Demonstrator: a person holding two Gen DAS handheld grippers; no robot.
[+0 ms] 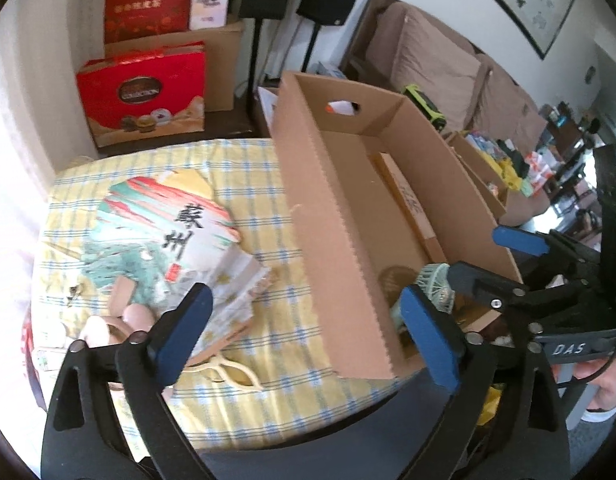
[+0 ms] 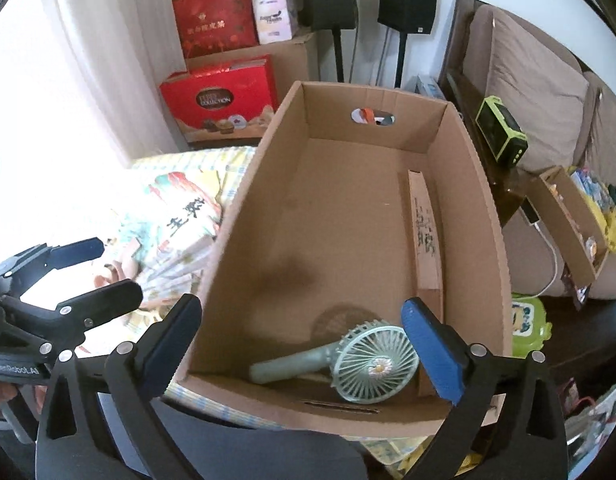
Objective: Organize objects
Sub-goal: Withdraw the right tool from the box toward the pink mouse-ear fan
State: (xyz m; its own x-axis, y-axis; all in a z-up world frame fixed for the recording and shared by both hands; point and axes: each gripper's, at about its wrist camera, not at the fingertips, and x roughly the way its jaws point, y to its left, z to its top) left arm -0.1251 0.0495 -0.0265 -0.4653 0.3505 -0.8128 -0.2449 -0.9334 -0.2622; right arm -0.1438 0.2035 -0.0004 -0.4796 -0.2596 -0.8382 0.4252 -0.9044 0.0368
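Objects are partly sorted: your cardboard box holds the handheld fan, while the printed bag waits left; both claws, left claw and right claw, gape empty.

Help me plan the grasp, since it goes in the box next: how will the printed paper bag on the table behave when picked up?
The printed paper bag lies flat and creased, so it is probably light and floppy, sagging from one pinched edge. Its loop handle may dangle. Paper could tear.
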